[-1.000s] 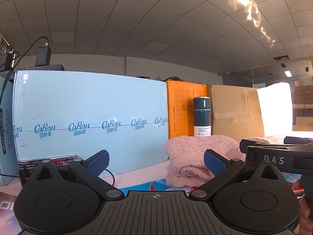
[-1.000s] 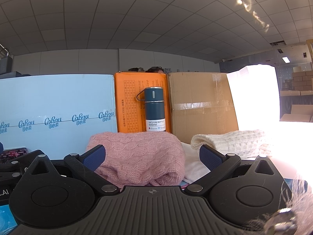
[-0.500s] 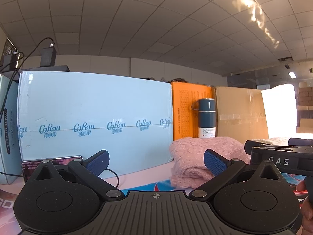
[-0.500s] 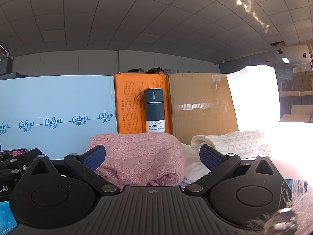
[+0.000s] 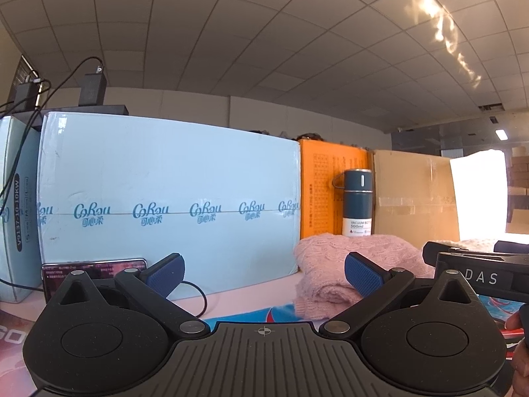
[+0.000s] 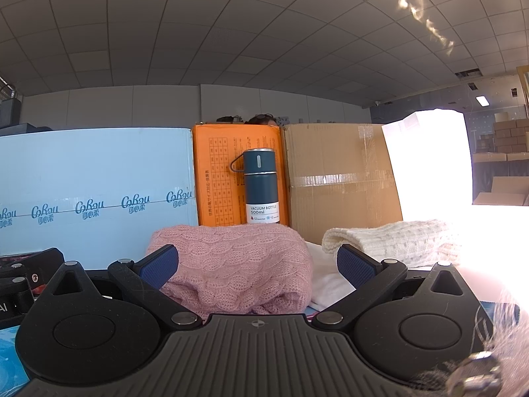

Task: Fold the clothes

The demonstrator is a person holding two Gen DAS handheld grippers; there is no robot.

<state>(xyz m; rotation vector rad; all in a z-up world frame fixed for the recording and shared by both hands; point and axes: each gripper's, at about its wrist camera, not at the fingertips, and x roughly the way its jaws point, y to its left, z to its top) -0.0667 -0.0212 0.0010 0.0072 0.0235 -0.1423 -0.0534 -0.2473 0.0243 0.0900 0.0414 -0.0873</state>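
Observation:
A folded pink cable-knit sweater point(image 6: 238, 264) lies on the table straight ahead of my right gripper point(image 6: 258, 264), whose blue-padded jaws stand open with nothing between them. To its right sits a folded cream knit point(image 6: 390, 244) on a white cloth point(image 6: 327, 284). In the left wrist view the same pink sweater point(image 5: 330, 271) lies to the right of centre, behind the right pad. My left gripper point(image 5: 264, 274) is open and holds nothing. The right gripper's black body point(image 5: 479, 274) shows at the right edge.
A light blue carton point(image 5: 165, 198), an orange box point(image 6: 231, 178) and a brown cardboard box point(image 6: 340, 178) wall off the back. A dark blue vacuum bottle point(image 6: 261, 185) stands behind the pink sweater. A phone point(image 5: 92, 268) and a black cable point(image 5: 198, 297) lie at left.
The left wrist view has swung left and tilted up a little, so the pink sweater sits further right and lower. The right gripper has barely moved. Both stay open.

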